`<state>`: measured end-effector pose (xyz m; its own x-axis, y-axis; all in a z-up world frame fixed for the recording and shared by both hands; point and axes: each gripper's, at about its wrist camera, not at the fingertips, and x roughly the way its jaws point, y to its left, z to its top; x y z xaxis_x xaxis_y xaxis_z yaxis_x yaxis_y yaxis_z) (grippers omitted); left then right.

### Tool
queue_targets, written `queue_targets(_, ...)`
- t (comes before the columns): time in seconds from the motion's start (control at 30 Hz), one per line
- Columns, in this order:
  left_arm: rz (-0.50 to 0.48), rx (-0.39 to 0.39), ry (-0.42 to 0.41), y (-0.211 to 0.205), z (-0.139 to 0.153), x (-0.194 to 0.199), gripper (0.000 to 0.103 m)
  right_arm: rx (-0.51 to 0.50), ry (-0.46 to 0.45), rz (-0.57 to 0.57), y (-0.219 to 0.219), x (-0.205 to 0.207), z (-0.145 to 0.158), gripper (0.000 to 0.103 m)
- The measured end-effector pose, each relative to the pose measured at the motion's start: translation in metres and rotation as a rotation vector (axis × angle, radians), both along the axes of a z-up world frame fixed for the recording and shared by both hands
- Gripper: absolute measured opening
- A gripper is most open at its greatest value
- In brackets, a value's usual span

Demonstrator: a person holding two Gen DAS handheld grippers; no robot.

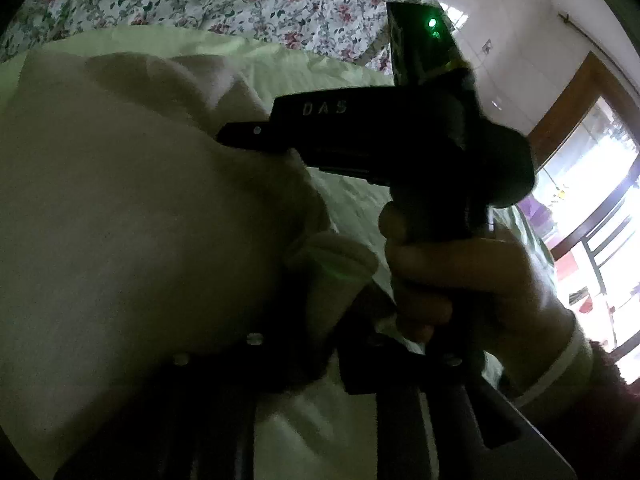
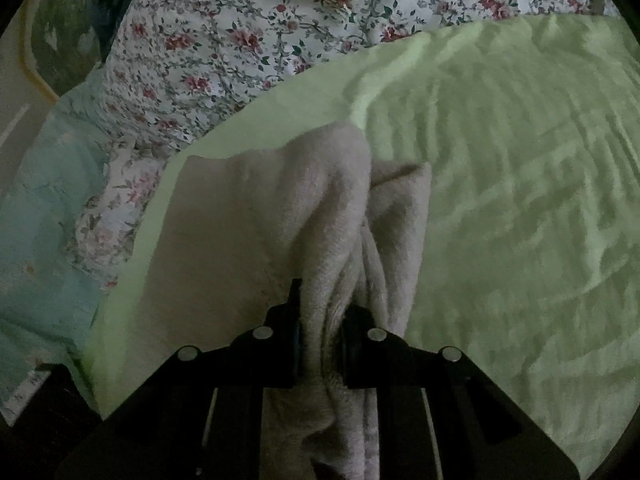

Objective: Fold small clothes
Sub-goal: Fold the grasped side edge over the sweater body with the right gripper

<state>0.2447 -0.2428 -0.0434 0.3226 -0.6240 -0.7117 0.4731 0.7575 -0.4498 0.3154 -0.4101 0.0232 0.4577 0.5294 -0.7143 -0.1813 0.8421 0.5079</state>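
A beige fleecy garment [image 2: 256, 216] lies bunched on a light green sheet [image 2: 500, 200]. My right gripper [image 2: 322, 320] is shut on a gathered fold of it, held a little above the sheet. In the left wrist view the same garment [image 1: 132, 208] fills the left half and drapes over my left gripper [image 1: 304, 344]; cloth sits between its dark fingers and they appear shut on it. The right gripper's black body [image 1: 400, 136] and the hand holding it [image 1: 460, 280] show just ahead, to the right.
A floral bedspread [image 2: 224, 40] lies behind the green sheet. A pale teal cloth [image 2: 44, 208] is at the left. A white wall and a bright window or door [image 1: 592, 216] are at the right of the left wrist view.
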Motion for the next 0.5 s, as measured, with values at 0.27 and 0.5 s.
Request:
queue_targets(0.27, 0.025, 0.007, -0.067, 0.05, 0.038, -0.054, 0.084, -0.008, 0.009, -0.095, -0.018, -0.022, 0.002, 0.027)
queue_targets(0.5, 0.212, -0.062, -0.001, 0.13, 0.038, -0.041, 0.087, 0.064, 0.0, -0.177, -0.043, -0.048, 0.02, 0.065)
